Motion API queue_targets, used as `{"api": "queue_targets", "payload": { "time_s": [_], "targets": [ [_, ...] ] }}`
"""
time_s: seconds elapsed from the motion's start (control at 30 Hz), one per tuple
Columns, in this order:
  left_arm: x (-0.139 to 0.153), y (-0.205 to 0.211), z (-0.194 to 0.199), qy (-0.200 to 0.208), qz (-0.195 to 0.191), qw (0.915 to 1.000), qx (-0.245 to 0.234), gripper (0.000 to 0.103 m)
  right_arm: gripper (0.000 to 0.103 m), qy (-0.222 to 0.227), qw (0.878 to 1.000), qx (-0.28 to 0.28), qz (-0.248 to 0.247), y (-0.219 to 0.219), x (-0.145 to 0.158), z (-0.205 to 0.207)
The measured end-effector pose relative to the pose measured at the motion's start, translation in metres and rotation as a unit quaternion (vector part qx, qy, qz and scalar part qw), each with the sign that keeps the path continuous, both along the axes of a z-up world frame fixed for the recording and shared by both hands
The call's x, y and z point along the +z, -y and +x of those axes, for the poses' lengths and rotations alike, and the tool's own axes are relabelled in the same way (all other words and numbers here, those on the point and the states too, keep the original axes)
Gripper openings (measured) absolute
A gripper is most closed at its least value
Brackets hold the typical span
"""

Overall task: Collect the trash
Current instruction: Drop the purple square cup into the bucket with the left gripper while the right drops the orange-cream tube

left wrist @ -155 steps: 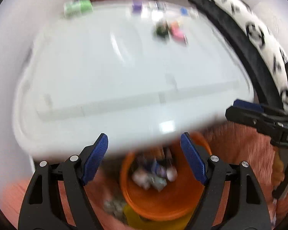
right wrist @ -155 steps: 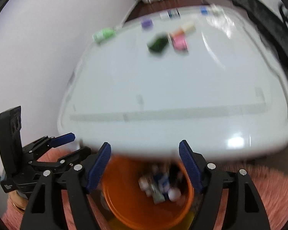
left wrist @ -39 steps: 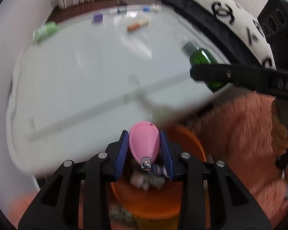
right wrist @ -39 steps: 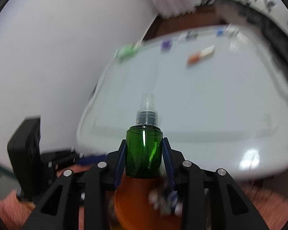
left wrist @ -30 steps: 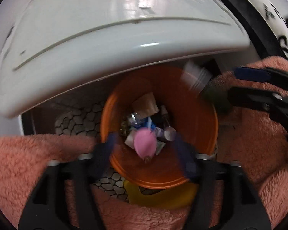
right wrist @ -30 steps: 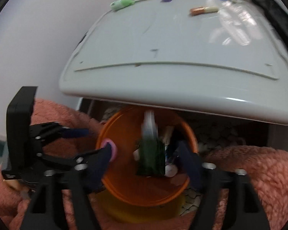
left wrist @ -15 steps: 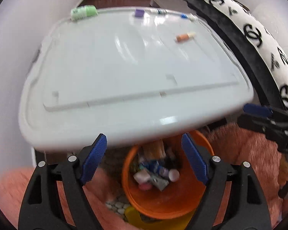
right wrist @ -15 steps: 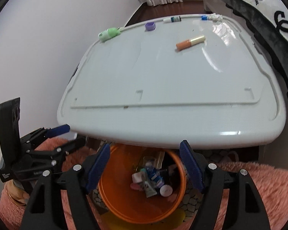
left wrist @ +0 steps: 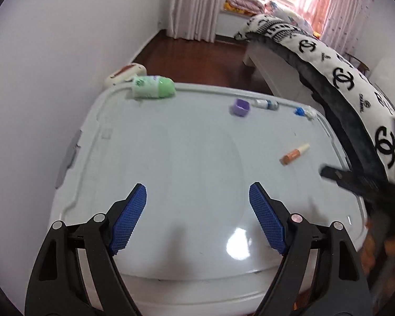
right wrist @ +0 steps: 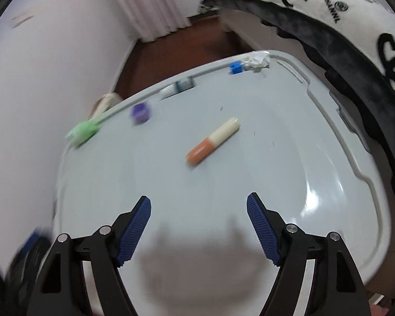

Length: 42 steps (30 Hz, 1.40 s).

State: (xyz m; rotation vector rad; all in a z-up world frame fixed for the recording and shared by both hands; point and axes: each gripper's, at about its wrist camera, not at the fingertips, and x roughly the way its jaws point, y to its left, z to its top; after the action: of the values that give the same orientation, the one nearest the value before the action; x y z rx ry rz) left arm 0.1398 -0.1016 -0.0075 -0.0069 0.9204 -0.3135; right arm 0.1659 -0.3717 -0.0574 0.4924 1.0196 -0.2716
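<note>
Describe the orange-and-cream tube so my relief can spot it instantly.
Start at the white table. The tube lies on its side, alone, mid-surface toward the bed-side edge, well short of the far rim where the purple cap and blue cap sit. Only it is two-toned: orange body, cream cap.

Legible markings are confined to the black-and-white blanket (right wrist: 337, 2) draped over the bed at the right. In the right wrist view it carries the interlocked double-C emblem and the word "CHANNEL" beside it, printed in black on white. In the left wrist view the same blanket (left wrist: 347, 79) repeats the double-C emblem several times, with small wording between that is too fine to read. The green tube (left wrist: 153, 87) bears print that cannot be made out.
</note>
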Motion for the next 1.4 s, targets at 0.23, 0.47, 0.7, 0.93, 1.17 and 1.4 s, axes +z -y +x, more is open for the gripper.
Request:
{"api": "queue_targets", "payload": {
  "time_s": [0.23,0.47,0.7,0.93,1.17,1.4],
  "targets": [
    [-0.010,-0.020,0.003,-0.006,-0.011,0.9999,0.002,0.079,0.062,-0.056,0.995,-0.080,-0.018,0.011,-0.042,0.076],
    [-0.019,-0.020,0.004,-0.024,-0.012,0.9996,-0.006,0.079,0.018,-0.051,0.995,-0.069,-0.042,0.005,-0.053,0.090],
    [-0.025,-0.016,0.004,-0.023,-0.003,0.9997,-0.008,0.079,0.018,0.024,0.998,-0.022,-0.047,0.019,-0.019,0.034],
    [-0.026,0.065,0.056,-0.001,0.020,0.9983,-0.055,0.084,0.018,0.121,0.992,-0.022,0.026,0.051,0.026,-0.017],
    [-0.059,0.152,0.142,-0.026,0.060,0.9962,-0.057,0.084,0.018,0.137,0.988,-0.014,0.071,0.078,0.029,-0.018],
    [-0.081,0.184,0.193,-0.054,0.080,0.9949,-0.029,0.045,0.018,0.125,0.987,-0.012,0.102,0.094,0.018,-0.021]
  ]
}}
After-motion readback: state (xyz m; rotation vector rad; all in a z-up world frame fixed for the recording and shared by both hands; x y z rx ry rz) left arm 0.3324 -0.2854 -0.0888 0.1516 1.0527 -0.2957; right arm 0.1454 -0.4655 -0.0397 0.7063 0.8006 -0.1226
